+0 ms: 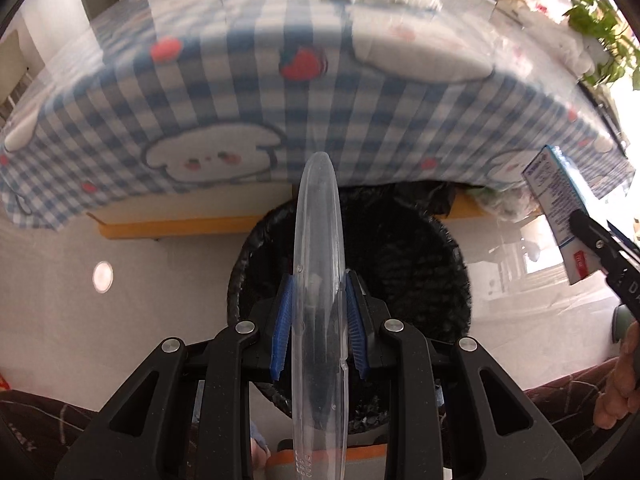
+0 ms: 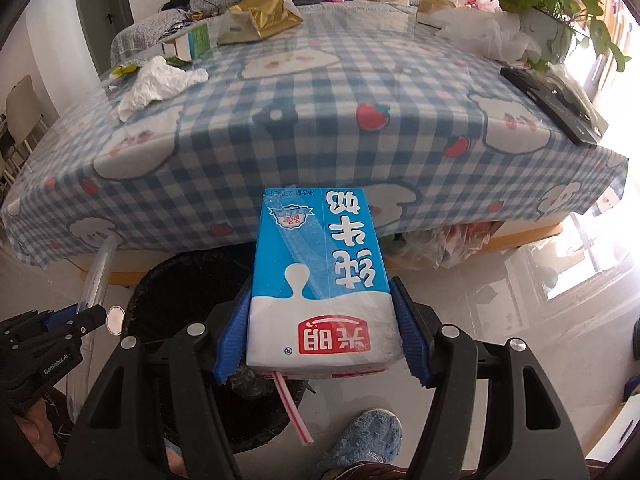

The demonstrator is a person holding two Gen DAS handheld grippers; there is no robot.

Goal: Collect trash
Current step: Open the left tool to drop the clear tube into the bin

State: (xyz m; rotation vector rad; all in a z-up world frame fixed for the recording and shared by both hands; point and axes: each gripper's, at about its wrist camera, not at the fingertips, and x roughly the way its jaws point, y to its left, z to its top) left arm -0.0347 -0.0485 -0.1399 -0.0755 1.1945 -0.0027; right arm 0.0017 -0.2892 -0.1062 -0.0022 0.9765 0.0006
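- A table (image 2: 304, 128) draped in a blue checked cloth fills the background, with crumpled white paper (image 2: 160, 80) and a gold wrapper (image 2: 260, 16) on top
- A black-lined trash bin (image 1: 400, 264) stands on the floor at the table's near edge
- The right gripper (image 2: 320, 336) pinches a blue milk carton (image 2: 320, 276) above the bin
- The left gripper (image 1: 319, 320) clamps a clear plastic lid (image 1: 318, 260) edge-on over the bin
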